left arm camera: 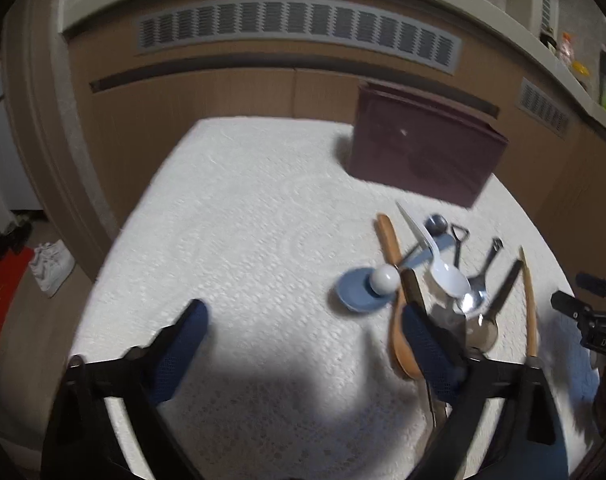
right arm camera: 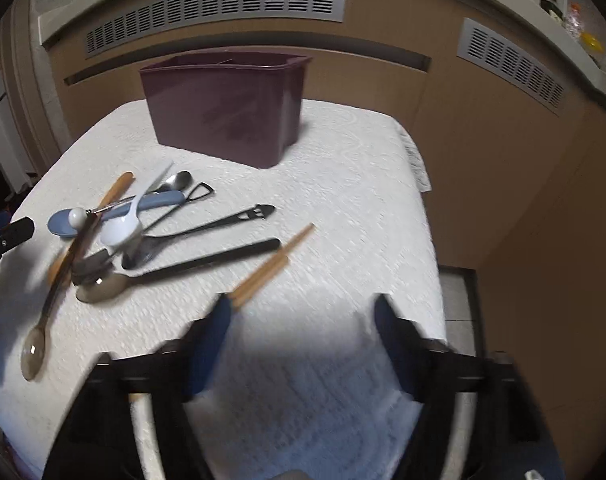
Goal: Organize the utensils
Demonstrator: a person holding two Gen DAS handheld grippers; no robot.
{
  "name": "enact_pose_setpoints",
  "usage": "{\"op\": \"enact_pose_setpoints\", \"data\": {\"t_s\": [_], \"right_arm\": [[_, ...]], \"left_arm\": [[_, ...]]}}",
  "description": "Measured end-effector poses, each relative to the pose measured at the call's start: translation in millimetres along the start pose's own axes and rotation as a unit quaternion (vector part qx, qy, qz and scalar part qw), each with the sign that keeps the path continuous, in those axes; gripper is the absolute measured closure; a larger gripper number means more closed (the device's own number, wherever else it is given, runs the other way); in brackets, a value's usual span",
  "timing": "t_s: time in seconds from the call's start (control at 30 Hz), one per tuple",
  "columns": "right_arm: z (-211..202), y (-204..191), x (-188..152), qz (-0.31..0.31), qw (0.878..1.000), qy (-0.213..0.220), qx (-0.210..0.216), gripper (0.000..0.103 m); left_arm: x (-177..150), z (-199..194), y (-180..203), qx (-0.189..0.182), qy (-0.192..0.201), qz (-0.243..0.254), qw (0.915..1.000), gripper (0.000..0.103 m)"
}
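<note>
My left gripper [left arm camera: 303, 344] gapes over bare white tablecloth [left arm camera: 231, 240], empty, table edge at nine o'clock. My right gripper [right arm camera: 303, 340] is spread too, nothing held, cloth edge at three. Utensil pile [right arm camera: 135, 232] lies tangled at ten o'clock, maroon caddy [right arm camera: 223, 112] at twelve.

White textured tablecloth [left arm camera: 231, 216] is bare across its whole left half in the left wrist view. Heap of crossed spoons and utensils [right arm camera: 135, 232] blocks the middle. Dark maroon plastic divided bin [right arm camera: 223, 108] stands upright behind the heap, apart from it. Pair of wooden chopsticks [right arm camera: 271, 266] lies angled just beside the heap; cloth right of them is clear.
</note>
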State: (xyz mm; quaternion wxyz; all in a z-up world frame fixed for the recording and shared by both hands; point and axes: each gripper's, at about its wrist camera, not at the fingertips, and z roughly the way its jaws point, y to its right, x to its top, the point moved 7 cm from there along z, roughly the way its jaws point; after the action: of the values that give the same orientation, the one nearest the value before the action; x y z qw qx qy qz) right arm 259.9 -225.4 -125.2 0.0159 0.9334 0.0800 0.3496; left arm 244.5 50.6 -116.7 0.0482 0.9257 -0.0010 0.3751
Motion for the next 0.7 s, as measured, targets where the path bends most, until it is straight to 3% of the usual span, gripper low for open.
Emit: {"op": "enact_pose_setpoints", "data": {"t_s": [0.03,0.07,0.2,0.3,0.33,0.37,0.5,0.63,0.7], "right_arm": [[-1.4,2.7,-3.6,0.001,1.000,0.005,-0.006,0.024],[-2.2,5.0,-6.6,0.002,1.000,0.007,-0.010,0.024],[1.7,9.6,-13.7,0.019,1.000,0.005,-0.002,0.024],[3.4,10.8,-15.0,0.022,1.000,0.004,-0.006,0.024],[2.5,10.9,-14.9,0.023,1.000,0.007,-0.005,0.023],[1.7,10.7,-15.1,0.023,1.000,0.010,-0.005,0.021],[-1.9,8.2,-15.8,0.017,1.000,0.024,-0.007,0.020],[-2.4,4.4,-15.1,0.013,0.999,0.029,-0.004,0.020],[-3.8,3.9,-13.8,0.021,0.999,0.030,-0.002,0.022]], "left_arm": [[-1.8,1.6,5.8,-0.009,-0.006,0.013,0.9999,0.040],[-2.1,1.8,11.1,-0.017,-0.007,0.022,0.9996,0.047],[9.9,-9.4,41.8,-0.066,0.020,0.078,0.9946,0.050],[21.1,-3.0,55.1,-0.055,0.017,0.116,0.9915,0.058],[23.7,4.2,56.8,-0.057,0.007,0.119,0.9913,0.068],[25.0,11.9,56.9,-0.058,-0.006,0.118,0.9914,0.070],[22.2,39.2,62.1,-0.059,-0.041,0.122,0.9900,0.070],[22.8,48.1,69.4,-0.048,-0.036,0.129,0.9898,0.071],[24.8,46.9,68.3,-0.044,-0.025,0.119,0.9917,0.080]]}}
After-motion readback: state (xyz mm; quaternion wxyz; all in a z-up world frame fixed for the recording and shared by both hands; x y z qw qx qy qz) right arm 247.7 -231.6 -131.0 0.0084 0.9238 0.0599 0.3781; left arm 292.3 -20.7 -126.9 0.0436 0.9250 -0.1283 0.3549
